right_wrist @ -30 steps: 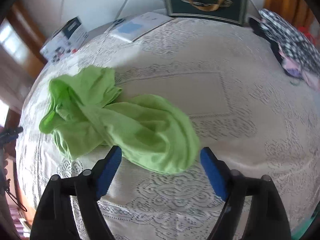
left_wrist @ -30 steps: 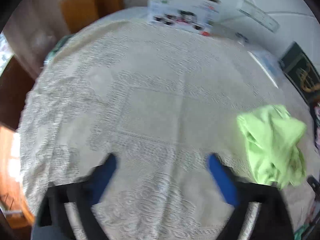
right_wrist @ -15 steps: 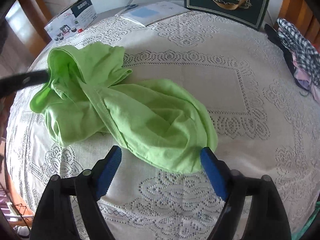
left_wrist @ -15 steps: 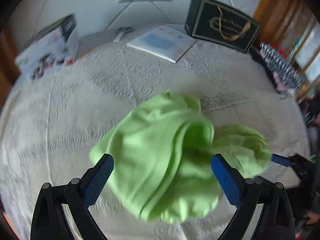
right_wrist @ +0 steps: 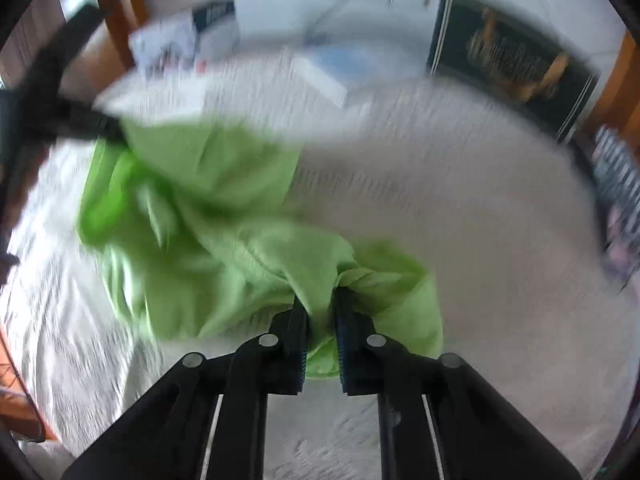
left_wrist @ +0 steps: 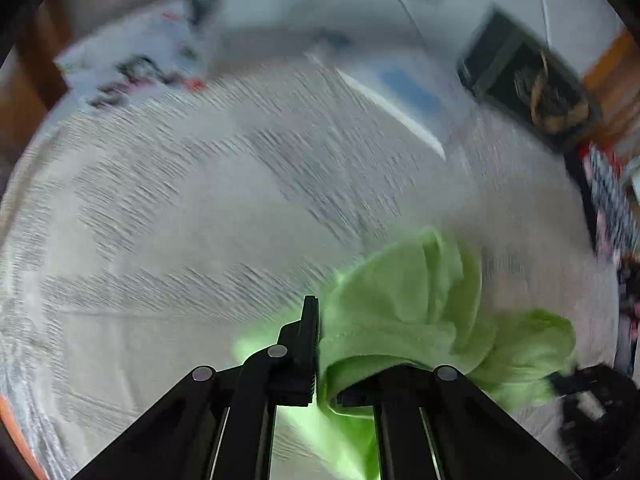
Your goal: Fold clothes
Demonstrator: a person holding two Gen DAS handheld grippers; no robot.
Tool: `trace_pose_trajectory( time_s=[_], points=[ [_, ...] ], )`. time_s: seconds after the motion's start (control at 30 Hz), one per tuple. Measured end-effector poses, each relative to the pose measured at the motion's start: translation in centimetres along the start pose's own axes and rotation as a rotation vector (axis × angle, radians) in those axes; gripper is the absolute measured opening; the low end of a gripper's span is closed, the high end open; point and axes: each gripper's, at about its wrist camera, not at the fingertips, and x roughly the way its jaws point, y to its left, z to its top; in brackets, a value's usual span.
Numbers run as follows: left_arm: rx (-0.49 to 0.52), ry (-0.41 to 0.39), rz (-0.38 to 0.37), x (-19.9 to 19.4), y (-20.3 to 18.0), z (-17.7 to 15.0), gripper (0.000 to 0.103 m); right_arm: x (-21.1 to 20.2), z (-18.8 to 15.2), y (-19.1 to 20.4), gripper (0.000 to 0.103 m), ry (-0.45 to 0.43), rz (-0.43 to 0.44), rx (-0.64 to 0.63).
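Note:
A crumpled lime-green garment [left_wrist: 416, 304] lies on the lace tablecloth [left_wrist: 160, 240]. My left gripper [left_wrist: 326, 320] is shut on one edge of it; cloth drapes over and hides its right finger. In the right wrist view the garment [right_wrist: 224, 232] stretches from upper left down to my right gripper [right_wrist: 320, 304], whose fingers are pinched on a bunched fold. The left gripper [right_wrist: 84, 124] shows there at the far left, gripping the garment's other end. The right gripper [left_wrist: 588, 392] appears at the lower right of the left wrist view. Both views are motion-blurred.
At the table's back stand a white printed box [left_wrist: 136, 56], a white-and-blue booklet [left_wrist: 400, 96] and a dark gift bag [right_wrist: 508, 64]. A pile of checked clothes [right_wrist: 616, 208] lies at the right edge. Wooden furniture [right_wrist: 116, 20] stands behind the table on the left.
Both grippers were open half a second ago and are now shut on the green garment. The garment is pulled out between them, and both cameras are moving.

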Motion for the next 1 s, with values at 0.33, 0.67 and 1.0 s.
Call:
trace_pose_trajectory(
  time_s=[0.33, 0.67, 1.0],
  points=[
    [-0.233, -0.332, 0.009, -16.1, 12.7, 4.2, 0.006, -15.6, 13.7, -2.1, 0.008, -0.508, -0.086, 0.017],
    [-0.305, -0.122, -0.038, -10.9, 19.5, -4.7, 0.006, -10.0, 5.8, -9.0, 0.009, -0.165, -0.109, 0.186],
    [-0.177, -0.015, 0.034, -5.2, 16.8, -8.3, 0.065, -3.5, -3.2, -9.2, 0.056, 0.178, -0.160, 0.176]
  ],
)
